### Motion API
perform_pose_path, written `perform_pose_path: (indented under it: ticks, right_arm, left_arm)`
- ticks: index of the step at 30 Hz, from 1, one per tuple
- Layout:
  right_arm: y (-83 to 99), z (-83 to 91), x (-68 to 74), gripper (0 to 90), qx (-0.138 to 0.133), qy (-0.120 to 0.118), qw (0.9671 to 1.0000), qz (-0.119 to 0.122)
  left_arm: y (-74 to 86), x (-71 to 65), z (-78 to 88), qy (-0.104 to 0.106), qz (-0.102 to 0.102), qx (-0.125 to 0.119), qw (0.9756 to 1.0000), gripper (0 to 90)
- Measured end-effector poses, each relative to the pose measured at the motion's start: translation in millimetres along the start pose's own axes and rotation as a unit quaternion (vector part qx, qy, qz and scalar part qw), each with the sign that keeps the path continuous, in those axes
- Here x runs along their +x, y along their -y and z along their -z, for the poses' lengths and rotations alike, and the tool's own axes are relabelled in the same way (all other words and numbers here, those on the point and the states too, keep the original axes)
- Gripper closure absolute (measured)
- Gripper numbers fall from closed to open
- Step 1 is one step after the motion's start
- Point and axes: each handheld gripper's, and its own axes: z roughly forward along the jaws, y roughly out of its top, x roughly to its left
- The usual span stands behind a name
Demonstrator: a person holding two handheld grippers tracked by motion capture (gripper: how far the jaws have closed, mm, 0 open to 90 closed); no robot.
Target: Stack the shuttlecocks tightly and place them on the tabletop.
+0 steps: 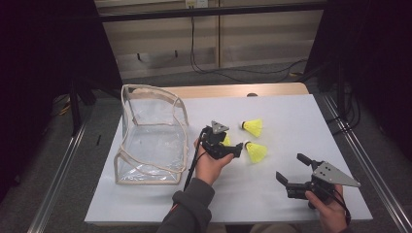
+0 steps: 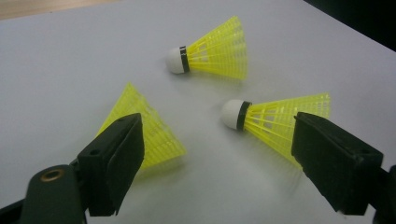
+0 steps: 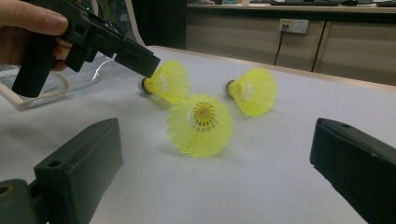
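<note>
While the white table (image 1: pixel 291 116) fills the middle of the high view, three yellow plastic shuttlecocks with white cork tips lie close together near its centre. The left gripper (image 1: pixel 236 148), held in the person's left hand (image 1: pixel 210 162), sits just left of them with its jaws spread apart and nothing between them. In the left gripper view, the near shuttlecock (image 2: pixel 142 128) lies at lower left, its skirt partly behind the left jaw; whether they touch cannot be told. The middle shuttlecock (image 2: pixel 275 119) lies at centre right, its skirt running behind the right jaw, and the far shuttlecock (image 2: pixel 212 49) rests in the upper centre, apart from both jaws.

At the lower right of the high view, the right gripper (image 1: pixel 291 167), held in the right hand (image 1: pixel 330 211), hovers well apart from the shuttlecocks, jaws wide open and empty. In the right gripper view the three shuttlecocks lie ahead, between the jaws but farther off.

A clear plastic zip bag with beige trim (image 1: pixel 150 136) stands open at the left of the table, near the left hand.
</note>
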Motion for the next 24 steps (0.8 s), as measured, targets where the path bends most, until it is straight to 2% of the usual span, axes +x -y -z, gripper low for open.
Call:
perform_pose_path:
  ticks: [12,14,18,19,24]
  right_arm:
    - [-0.1,0.1,0.2,1.5,-0.001,-0.001,1.0,0.0]
    - [-0.1,0.1,0.1,1.5,-0.001,-0.001,1.0,0.0]
    - [-0.2,0.2,0.3,1.5,-0.001,-0.001,1.0,0.001]
    - [-0.2,0.2,0.3,1.5,0.0,-0.001,1.0,0.001]
    - [-0.1,0.3,0.2,1.5,-0.001,-0.001,1.0,0.001]
  left_arm:
    - [11.3,-1.3,3.0,0.016,0.0,0.001,0.9999,11.1]
    - [14.0,-2.2,4.7,0.022,0.007,-0.003,0.9997,10.8]
    - [16.0,-2.3,6.1,0.026,0.001,-0.001,0.9997,8.4]
    - [17.9,-3.2,7.3,0.035,-0.001,0.002,0.9994,8.1]
    - [22.3,-4.7,10.0,0.051,-0.007,0.003,0.9987,6.1]
